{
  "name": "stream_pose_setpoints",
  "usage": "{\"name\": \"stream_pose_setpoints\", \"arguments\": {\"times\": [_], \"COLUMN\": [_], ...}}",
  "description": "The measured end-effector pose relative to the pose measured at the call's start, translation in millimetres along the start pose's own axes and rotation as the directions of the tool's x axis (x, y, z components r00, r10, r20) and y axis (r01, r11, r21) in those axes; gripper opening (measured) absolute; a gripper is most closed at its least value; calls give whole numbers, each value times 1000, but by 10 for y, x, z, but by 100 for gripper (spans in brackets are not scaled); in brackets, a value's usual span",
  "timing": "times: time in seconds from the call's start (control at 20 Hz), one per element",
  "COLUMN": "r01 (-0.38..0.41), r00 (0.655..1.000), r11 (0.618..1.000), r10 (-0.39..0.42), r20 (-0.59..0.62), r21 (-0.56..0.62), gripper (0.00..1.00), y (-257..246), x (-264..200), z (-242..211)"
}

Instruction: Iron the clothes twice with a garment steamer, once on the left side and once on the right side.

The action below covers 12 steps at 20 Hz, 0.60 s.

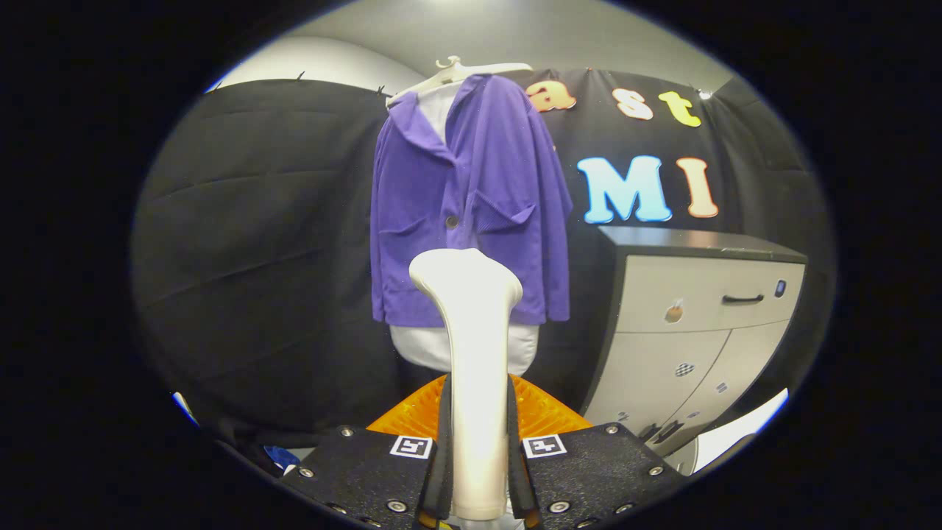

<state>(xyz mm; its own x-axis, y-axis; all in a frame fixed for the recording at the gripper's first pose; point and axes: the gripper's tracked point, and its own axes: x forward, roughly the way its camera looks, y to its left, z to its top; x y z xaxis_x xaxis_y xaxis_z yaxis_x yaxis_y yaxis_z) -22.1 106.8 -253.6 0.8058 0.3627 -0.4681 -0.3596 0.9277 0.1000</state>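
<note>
Black cloth walls the booth; nearest, the gripper [478, 471] clamps both fingers on one white steamer [471, 353], its head just short of one purple jacket [471, 199] on one hanger [456, 72]; one cabinet [692, 324] stands beside. Risk, I judge: a loose grip lets the handle twist, or the head snags the hem.

The jacket [471, 206] is purple with a dark button, over a white shirt [464, 346]. The steamer [471, 353] is white. The cabinet [699, 324] is pale grey, dark-topped. The hanger [456, 73] is white.
</note>
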Motion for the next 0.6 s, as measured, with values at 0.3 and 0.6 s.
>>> {"name": "stream_pose_setpoints", "arguments": {"times": [0.3,0.6], "r01": [107,203], "r00": [988,961], "r11": [993,977], "r10": [-111,-212], "r20": [103,179], "r21": [47,67], "gripper": [30,30], "y": [-616,-1138], "x": [-469,-735], "z": [552,861]}}
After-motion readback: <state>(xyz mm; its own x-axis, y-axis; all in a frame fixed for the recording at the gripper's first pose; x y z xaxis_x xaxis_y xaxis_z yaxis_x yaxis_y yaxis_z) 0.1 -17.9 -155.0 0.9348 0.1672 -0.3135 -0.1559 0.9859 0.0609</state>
